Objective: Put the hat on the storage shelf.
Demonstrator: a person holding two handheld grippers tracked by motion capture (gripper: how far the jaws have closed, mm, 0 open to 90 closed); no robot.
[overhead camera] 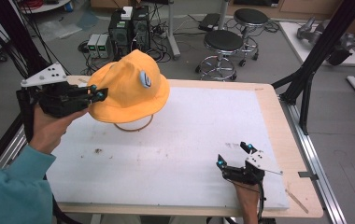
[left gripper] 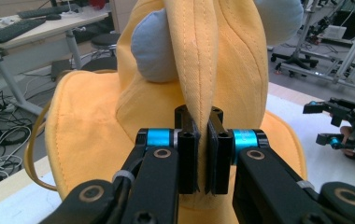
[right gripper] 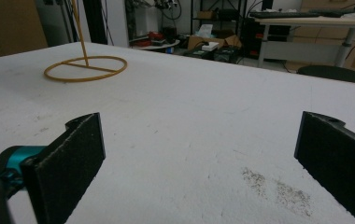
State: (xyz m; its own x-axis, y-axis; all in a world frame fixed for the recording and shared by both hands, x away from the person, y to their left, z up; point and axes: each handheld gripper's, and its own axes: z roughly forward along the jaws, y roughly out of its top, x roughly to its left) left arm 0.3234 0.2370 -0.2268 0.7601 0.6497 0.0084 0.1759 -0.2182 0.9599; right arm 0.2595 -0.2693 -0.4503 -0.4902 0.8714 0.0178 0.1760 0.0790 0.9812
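Note:
A yellow bucket hat (overhead camera: pixel 129 86) with a grey-blue round patch hangs over a thin yellow wire stand (overhead camera: pixel 133 125) at the table's back left. My left gripper (overhead camera: pixel 98 92) is shut on the hat's left side. In the left gripper view the two black pads pinch a fold of the yellow hat (left gripper: pixel 203 74) fabric at my left gripper (left gripper: pixel 202 156). My right gripper (overhead camera: pixel 234 155) rests near the table's front right, open, with nothing between its pads (right gripper: pixel 73 158). The right gripper view shows the stand's round base (right gripper: pixel 86 69) far off on the white board.
A white board (overhead camera: pixel 189 140) covers the wooden table (overhead camera: pixel 278 121). Faint dirt marks (right gripper: pixel 278 186) lie near the right gripper. Black stools (overhead camera: pixel 222 44), computer boxes (overhead camera: pixel 129 30) and black frame poles (overhead camera: pixel 315 56) stand beyond the table.

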